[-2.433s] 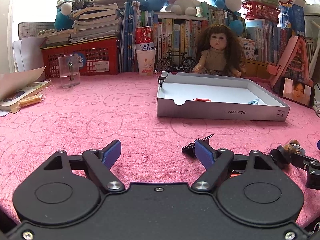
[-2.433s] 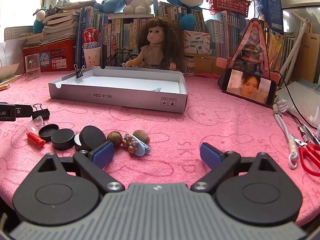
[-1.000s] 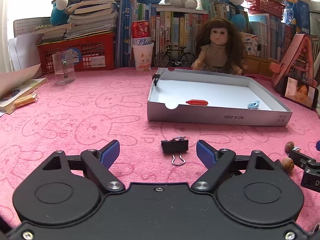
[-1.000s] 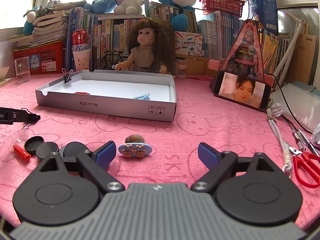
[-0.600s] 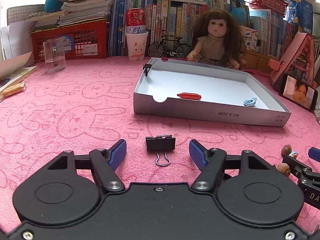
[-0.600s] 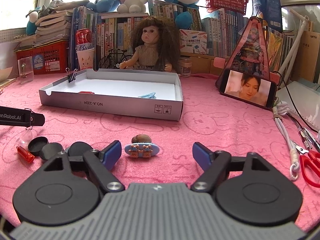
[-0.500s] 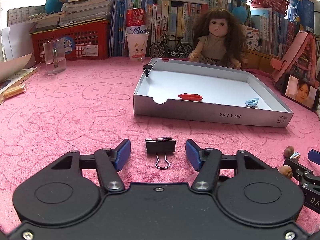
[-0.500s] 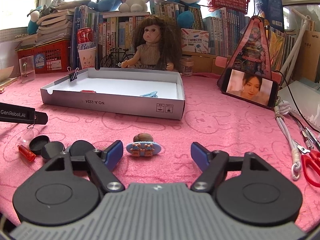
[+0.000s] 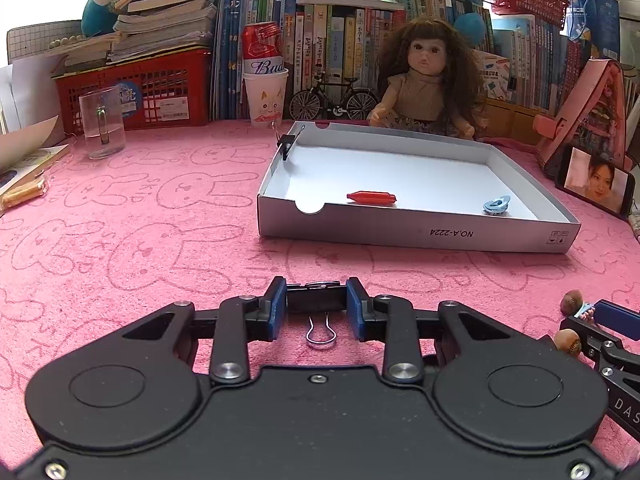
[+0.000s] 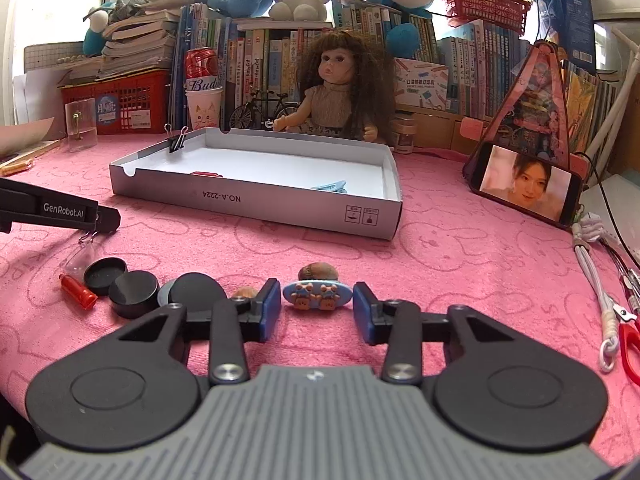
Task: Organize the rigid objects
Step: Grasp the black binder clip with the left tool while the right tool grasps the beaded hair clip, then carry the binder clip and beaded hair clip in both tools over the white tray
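Two claws short of box (image 9: 420, 236)

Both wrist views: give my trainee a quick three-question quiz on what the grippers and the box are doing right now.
1. True or false: the left gripper has its pads pressed on the black binder clip.
2. What lies between the right gripper's pads? A) scissors B) a blue hair clip with little bears C) a black cap
3. Fill in: inside the grey box lie a red piece and a ____ clip.

Key: 1 true. 2 B; the jaws are closing, and a small gap shows on each side of the clip. 3 blue.
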Tool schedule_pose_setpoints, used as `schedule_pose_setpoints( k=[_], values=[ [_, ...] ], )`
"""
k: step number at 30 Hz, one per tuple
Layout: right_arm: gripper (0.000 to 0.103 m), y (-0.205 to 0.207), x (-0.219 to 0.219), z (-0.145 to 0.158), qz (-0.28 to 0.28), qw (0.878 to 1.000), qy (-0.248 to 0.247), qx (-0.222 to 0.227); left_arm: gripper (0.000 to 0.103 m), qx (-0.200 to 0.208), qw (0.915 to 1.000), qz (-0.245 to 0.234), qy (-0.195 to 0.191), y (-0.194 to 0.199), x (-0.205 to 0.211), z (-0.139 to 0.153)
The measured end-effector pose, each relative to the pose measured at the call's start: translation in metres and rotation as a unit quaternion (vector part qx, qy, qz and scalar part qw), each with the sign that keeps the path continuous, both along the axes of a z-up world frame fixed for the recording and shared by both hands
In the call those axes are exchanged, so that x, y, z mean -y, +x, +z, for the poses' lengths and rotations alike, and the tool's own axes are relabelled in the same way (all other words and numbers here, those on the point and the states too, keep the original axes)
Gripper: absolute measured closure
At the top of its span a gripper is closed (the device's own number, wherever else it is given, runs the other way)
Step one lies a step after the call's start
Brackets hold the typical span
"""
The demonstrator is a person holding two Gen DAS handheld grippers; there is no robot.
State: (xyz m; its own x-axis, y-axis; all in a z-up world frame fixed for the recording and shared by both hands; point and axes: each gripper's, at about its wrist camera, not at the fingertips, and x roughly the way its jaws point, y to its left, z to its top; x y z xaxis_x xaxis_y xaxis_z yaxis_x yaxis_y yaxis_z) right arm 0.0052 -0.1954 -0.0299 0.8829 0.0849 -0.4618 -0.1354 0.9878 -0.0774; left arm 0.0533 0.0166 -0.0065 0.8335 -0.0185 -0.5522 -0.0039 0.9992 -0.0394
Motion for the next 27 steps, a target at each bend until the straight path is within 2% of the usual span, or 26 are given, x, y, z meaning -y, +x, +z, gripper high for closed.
schedule_pose_setpoints(
  k=[13,27],
  values=[
    [0.059,0.001,0.0,0.008,-0.009,1.0,-0.002,0.004,0.073,0.019,0.9998,-0.006,-0.002,-0.007,-0.002,0.016],
    [0.06,0.024,0.003,0.031,-0.036,0.999,0.025,0.011,0.073,0.045,0.9988,-0.02,-0.002,0.003,0.004,0.039]
  ],
)
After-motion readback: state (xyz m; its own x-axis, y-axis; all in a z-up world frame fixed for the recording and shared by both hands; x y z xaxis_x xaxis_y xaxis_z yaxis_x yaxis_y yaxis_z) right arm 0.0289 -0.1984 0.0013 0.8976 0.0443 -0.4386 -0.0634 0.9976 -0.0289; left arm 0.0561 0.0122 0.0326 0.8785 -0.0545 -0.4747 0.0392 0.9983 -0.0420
